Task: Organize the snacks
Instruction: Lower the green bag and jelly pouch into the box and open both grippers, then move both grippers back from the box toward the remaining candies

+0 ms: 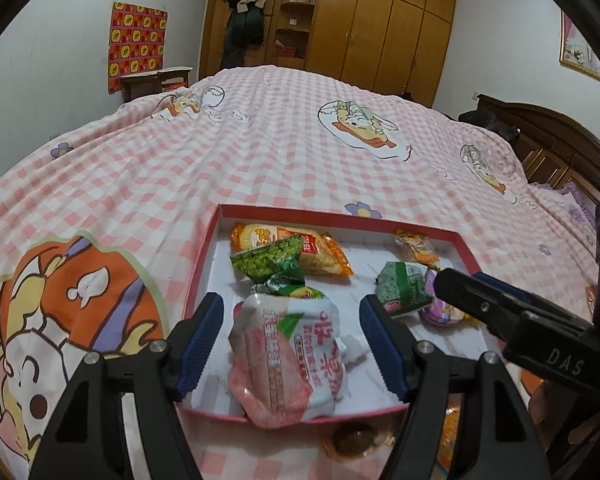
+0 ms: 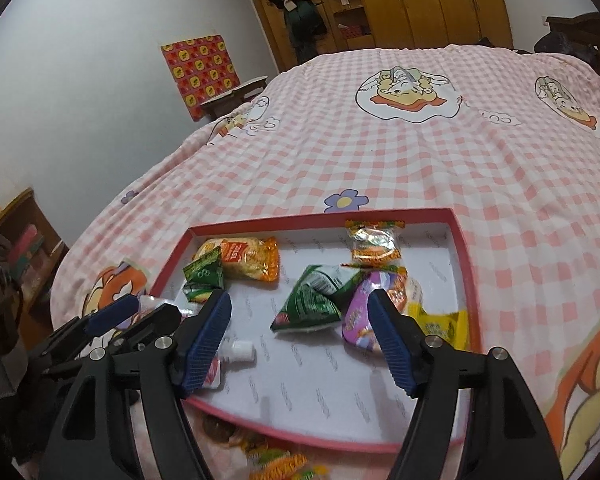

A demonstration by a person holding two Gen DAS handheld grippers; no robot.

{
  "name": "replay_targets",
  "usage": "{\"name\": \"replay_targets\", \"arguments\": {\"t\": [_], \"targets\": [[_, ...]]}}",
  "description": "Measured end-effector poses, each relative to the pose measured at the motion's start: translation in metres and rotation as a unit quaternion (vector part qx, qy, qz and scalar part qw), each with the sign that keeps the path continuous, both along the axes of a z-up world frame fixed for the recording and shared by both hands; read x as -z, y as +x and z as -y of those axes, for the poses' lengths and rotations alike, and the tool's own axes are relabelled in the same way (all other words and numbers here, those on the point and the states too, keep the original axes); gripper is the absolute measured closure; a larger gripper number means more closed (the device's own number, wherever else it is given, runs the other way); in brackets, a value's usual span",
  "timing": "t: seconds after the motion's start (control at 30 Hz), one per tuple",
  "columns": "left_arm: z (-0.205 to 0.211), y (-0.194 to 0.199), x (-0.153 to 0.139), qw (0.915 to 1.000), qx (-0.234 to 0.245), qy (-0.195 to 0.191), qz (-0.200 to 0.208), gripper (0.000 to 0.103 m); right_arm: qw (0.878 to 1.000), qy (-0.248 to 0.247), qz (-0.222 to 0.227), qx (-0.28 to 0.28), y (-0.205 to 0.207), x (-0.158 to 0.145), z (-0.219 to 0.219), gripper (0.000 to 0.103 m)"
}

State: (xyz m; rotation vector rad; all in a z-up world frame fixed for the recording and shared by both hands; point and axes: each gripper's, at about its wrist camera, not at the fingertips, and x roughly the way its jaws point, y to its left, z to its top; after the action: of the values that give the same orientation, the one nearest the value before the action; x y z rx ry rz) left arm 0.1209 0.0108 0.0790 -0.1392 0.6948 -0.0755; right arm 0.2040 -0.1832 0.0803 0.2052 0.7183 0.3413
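A bed holds a red tray full of snacks. Both tongs are open and hold nothing. The pink pouch lies in the tray between the left tongs, its long side pointing away from them. A green bag lies just ahead of the right tongs, with a purple bag by their right finger.

The letters "DAS" are printed in white on the black body of the right claw, seen in the left wrist view. Large pink Chinese characters are carried by the pink-and-white pouch, too distorted to be read. Print on the other packets is illegible
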Motion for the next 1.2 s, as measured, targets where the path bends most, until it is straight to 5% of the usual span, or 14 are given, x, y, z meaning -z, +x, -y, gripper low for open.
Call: {"name": "replay_targets", "arguments": {"t": [0.47, 1.2], "targets": [[-0.005, -0.035, 0.003, 0.9991, 0.013, -0.02, -0.035, 0.029, 1.0, -0.009, -0.011, 0.013, -0.045, 0.005, 0.023, 0.03], [0.022, -0.055, 0.029, 0.9973, 0.044, 0.011, -0.057, 0.029, 0.999, -0.011, -0.03, 0.016, -0.081, 0.026, 0.037, 0.031]]}}
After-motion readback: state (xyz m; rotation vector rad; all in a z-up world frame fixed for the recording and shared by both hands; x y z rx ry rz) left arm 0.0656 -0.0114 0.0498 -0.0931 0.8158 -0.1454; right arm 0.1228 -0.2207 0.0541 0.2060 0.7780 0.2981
